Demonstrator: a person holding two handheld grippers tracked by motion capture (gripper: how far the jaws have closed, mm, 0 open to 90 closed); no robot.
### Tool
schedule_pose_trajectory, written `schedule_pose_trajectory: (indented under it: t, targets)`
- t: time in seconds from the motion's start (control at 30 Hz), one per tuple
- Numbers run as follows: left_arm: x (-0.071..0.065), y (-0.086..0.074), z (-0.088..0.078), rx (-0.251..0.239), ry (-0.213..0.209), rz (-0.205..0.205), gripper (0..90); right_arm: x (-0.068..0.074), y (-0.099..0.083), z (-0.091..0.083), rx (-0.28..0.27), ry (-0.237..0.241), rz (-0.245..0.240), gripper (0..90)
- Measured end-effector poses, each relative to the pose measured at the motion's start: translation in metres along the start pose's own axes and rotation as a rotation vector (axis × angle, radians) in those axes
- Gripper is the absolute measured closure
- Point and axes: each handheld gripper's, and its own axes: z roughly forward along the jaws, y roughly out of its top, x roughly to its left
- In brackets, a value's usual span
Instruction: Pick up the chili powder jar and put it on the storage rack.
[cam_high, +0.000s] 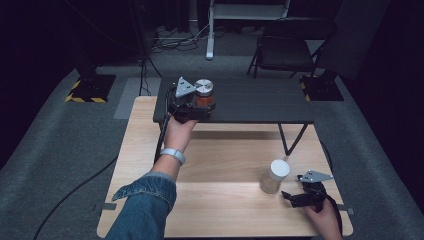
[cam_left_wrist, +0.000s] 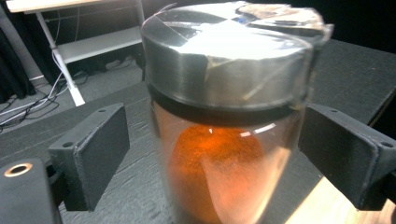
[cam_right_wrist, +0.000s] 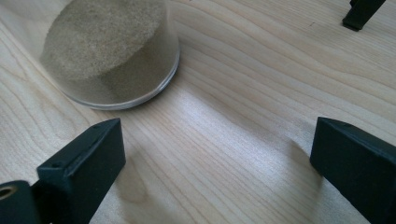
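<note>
From the high view, the left gripper (cam_high: 200, 102) straddles the orange jar (cam_high: 204, 95) up on the dark shelf (cam_high: 260, 102). Left gripper view: jaws spread, pads clear of the glass, so it stands by itself. Right gripper view: right gripper (cam_right_wrist: 215, 154) gapes empty, the sand jar (cam_right_wrist: 109, 51) just ahead-left.

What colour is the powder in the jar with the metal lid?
Orange, clearest in the left gripper view: jar, silver lid.
</note>
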Motion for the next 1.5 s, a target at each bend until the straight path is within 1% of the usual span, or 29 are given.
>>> schedule_pose_trajectory:
  t: [0.03, 0.17, 0.23, 0.3, 0.37, 0.47, 0.57, 0.63, 0.7, 0.8, 0.9, 1.03, 1.07, 1.2, 1.27, 1.43, 1.5]
  targets:
    - [0.001, 0.0, -0.003, 0.001, -0.004, 0.003, 8.8, 0.0, 0.0, 0.0, 0.0, 0.0, 0.0, 3.1]
    - [0.002, -0.005, -0.012, -0.006, -0.018, -0.014, 8.9, 0.0, 0.0, 0.0, 0.0, 0.0, 0.0, 3.1]
    - [0.004, -0.007, -0.018, -0.003, -0.033, -0.027, 9.0, 0.0, 0.0, 0.0, 0.0, 0.0, 0.001, 3.2]
    - [0.005, -0.011, -0.024, -0.01, -0.041, -0.029, 9.1, 0.0, 0.0, 0.0, 0.0, 0.0, 0.0, 3.1]
    - [0.004, -0.013, -0.029, -0.014, -0.045, -0.028, 9.2, 0.0, 0.0, 0.0, 0.0, 0.0, 0.001, 3.1]
    - [0.003, -0.016, -0.036, -0.01, -0.052, -0.011, 9.2, 0.0, 0.0, 0.0, 0.0, 0.0, 0.0, 3.1]
    - [0.002, -0.019, -0.042, -0.01, -0.057, -0.002, 9.2, 0.0, 0.0, 0.0, 0.0, 0.0, 0.0, 3.1]
    - [0.001, -0.024, -0.047, -0.014, -0.062, -0.002, 9.2, 0.0, 0.0, 0.0, 0.0, 0.0, 0.001, 3.1]
    - [-0.001, -0.028, -0.051, -0.012, -0.064, 0.007, 9.2, 0.0, 0.0, 0.0, 0.0, 0.0, 0.0, 3.1]
    - [-0.005, -0.033, -0.055, -0.005, -0.055, 0.023, 9.3, 0.0, 0.0, 0.0, 0.0, 0.0, -0.001, 3.1]
    - [-0.005, -0.039, -0.058, -0.007, -0.064, 0.009, 9.3, 0.0, 0.0, 0.0, 0.0, 0.0, 0.0, 3.1]
    - [-0.008, -0.048, -0.061, -0.006, -0.07, 0.021, 9.3, 0.0, 0.0, 0.0, 0.0, -0.001, 0.001, 3.1]
    - [-0.008, -0.048, -0.061, -0.006, -0.07, 0.021, 9.2, 0.0, 0.0, 0.0, 0.0, -0.001, 0.001, 3.1]
    - [-0.012, -0.059, -0.065, -0.008, -0.08, 0.024, 9.0, 0.0, 0.0, 0.0, 0.0, -0.001, 0.002, 3.1]
    - [-0.012, -0.061, -0.066, -0.008, -0.081, 0.027, 8.9, 0.0, 0.0, 0.0, 0.0, -0.001, 0.002, 3.0]
    - [-0.018, -0.073, -0.07, -0.001, -0.086, 0.051, 8.9, 0.0, 0.0, 0.0, 0.0, -0.001, 0.002, 3.0]
    - [-0.019, -0.078, -0.072, -0.006, -0.09, 0.048, 8.9, 0.0, 0.0, 0.0, 0.0, -0.001, 0.002, 3.0]
